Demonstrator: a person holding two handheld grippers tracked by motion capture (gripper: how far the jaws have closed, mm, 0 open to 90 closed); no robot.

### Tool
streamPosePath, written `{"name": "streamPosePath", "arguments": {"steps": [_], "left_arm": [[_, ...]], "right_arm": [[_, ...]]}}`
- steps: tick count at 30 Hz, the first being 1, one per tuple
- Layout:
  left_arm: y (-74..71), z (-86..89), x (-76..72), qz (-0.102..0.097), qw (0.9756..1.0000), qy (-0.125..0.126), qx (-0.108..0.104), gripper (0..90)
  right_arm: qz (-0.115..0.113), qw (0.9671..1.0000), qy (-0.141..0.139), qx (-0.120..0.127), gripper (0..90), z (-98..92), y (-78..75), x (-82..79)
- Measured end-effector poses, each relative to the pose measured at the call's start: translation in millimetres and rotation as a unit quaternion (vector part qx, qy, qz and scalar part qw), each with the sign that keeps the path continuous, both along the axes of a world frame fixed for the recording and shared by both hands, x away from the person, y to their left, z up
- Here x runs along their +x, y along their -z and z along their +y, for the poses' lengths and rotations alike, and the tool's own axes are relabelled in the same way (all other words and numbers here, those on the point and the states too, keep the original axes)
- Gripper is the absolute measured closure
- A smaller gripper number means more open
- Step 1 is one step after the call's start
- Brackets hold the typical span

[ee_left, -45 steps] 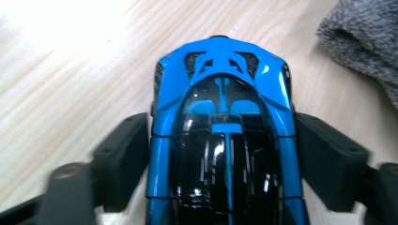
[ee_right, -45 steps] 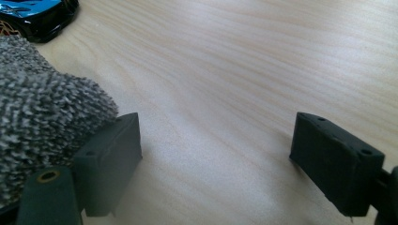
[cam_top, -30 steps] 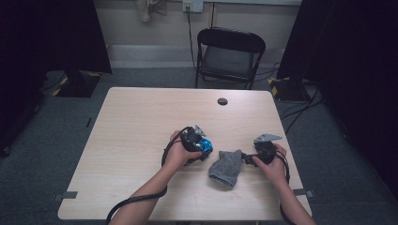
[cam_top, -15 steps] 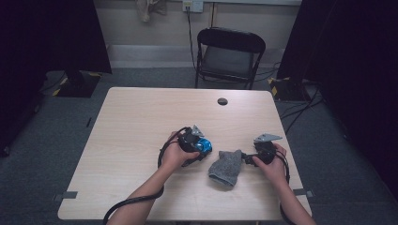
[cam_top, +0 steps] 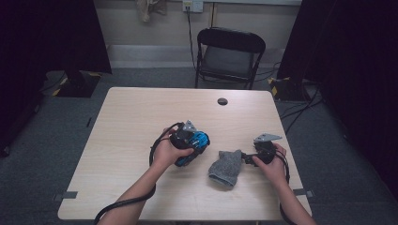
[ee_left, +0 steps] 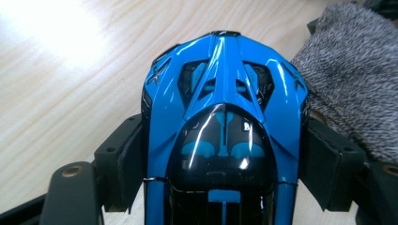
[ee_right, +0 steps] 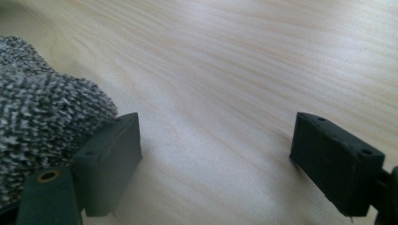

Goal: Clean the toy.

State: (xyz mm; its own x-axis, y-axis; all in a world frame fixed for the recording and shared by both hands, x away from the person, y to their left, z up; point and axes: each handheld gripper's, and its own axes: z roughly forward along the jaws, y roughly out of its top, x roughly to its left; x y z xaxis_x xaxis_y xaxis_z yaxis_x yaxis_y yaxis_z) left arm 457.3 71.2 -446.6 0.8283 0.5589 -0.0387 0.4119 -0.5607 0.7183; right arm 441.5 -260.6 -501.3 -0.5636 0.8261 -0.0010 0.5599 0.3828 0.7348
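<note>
Left tongs (cam_top: 199, 143) pinching blue toy car (ee_left: 224, 122) from both sides, having just been closing, lifted off the surface (cam_top: 131, 122). Just right of them, grey knitted sock (cam_top: 225, 167) lying flat. Right tongs (ee_right: 216, 154) spread wide, nothing between, one pad against the sock's edge. Beyond, small dark disc (cam_top: 222, 101); farther off, black folding chair (cam_top: 229, 56).

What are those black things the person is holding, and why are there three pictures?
Those are grabbing tools, called tongs, one in each hand. One camera looks down from above at the wooden table. Two small cameras ride on the tongs and look along their black jaws. The left tongs have just been closing and now squeeze a shiny blue toy car by its sides, lifted off the table. The right tongs are open, with nothing between their jaws, next to a fuzzy grey sock lying on the table. Behind the table stands a black chair.
</note>
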Motion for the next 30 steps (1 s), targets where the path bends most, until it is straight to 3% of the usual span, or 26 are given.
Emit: {"name": "streamPosePath", "arguments": {"steps": [13, 16, 19, 26, 30], "left_arm": [[-19.1, 15.9, -2.4, -0.014, 0.9996, -0.007, -0.024, 24.7], [-23.3, 20.1, -3.3, -0.017, 0.9995, -0.006, -0.026, 24.7], [-27.6, 25.3, -4.4, -0.017, 0.9992, -0.008, -0.035, 24.7], [-32.2, 32.4, -8.8, -0.020, 0.9992, -0.011, -0.034, 24.7], [-34.4, 32.5, -10.8, -0.019, 0.9992, -0.010, -0.034, 24.7]], "right_arm": [[0.004, 1.0000, 0.000, -0.002, 16.5, 1.9, -1.0, 1.5], [0.017, 0.9998, -0.008, -0.004, 17.2, 3.3, -3.9, 2.6], [0.018, 0.9997, -0.014, -0.008, 17.2, 2.6, -8.0, 3.2], [0.016, 0.9994, -0.021, -0.023, 17.2, -0.6, -20.1, -0.7], [0.022, 0.9996, -0.016, 0.010, 17.0, -7.9, -34.7, -4.2]]}}
